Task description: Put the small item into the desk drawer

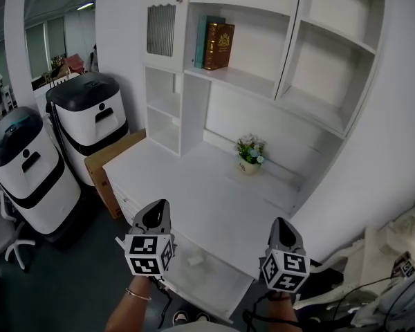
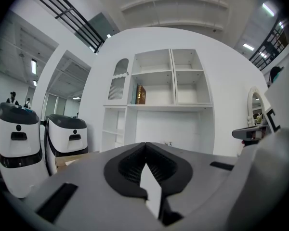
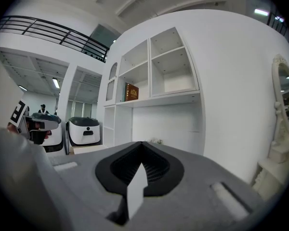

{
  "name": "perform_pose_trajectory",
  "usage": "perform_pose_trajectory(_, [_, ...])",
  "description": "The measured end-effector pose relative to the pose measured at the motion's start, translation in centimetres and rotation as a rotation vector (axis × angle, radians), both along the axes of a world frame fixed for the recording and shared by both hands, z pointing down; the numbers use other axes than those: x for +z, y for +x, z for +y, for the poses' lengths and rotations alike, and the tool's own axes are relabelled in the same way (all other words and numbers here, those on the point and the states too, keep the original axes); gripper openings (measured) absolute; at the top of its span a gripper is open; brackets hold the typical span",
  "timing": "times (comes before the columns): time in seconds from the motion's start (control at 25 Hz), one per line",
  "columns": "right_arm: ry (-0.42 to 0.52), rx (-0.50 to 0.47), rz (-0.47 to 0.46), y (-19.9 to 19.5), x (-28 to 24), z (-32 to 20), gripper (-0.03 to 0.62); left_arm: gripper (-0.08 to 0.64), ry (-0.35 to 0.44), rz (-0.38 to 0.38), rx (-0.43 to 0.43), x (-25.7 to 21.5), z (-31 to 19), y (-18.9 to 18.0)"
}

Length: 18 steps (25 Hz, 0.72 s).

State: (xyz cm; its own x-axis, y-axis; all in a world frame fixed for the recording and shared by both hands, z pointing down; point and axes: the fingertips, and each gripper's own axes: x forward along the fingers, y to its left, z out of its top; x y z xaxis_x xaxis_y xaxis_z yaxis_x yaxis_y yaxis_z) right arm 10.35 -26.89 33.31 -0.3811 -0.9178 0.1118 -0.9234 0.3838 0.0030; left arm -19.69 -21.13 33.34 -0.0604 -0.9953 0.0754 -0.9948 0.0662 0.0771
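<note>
The white desk fills the middle of the head view. Below its front edge a drawer stands pulled out, and a small pale thing lies in it; what it is I cannot make out. My left gripper hovers over the desk's front left edge, above the drawer's left end. My right gripper hangs over the front right corner. In the left gripper view the left gripper has its jaws shut with nothing between them. In the right gripper view the right gripper is likewise shut and empty.
A small pot of flowers stands at the back of the desk. Two books lean on a shelf of the white shelving. Two white-and-black machines and a brown box stand left of the desk.
</note>
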Motion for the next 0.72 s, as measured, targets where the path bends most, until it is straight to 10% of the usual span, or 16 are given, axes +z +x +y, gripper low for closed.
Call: perform_pose_trajectory(0.72, [-0.026,0.030,-0.033,0.3,0.7,1.9,0.005,0.005,-0.041,0.025,0.059,1.7,0.2,1.3])
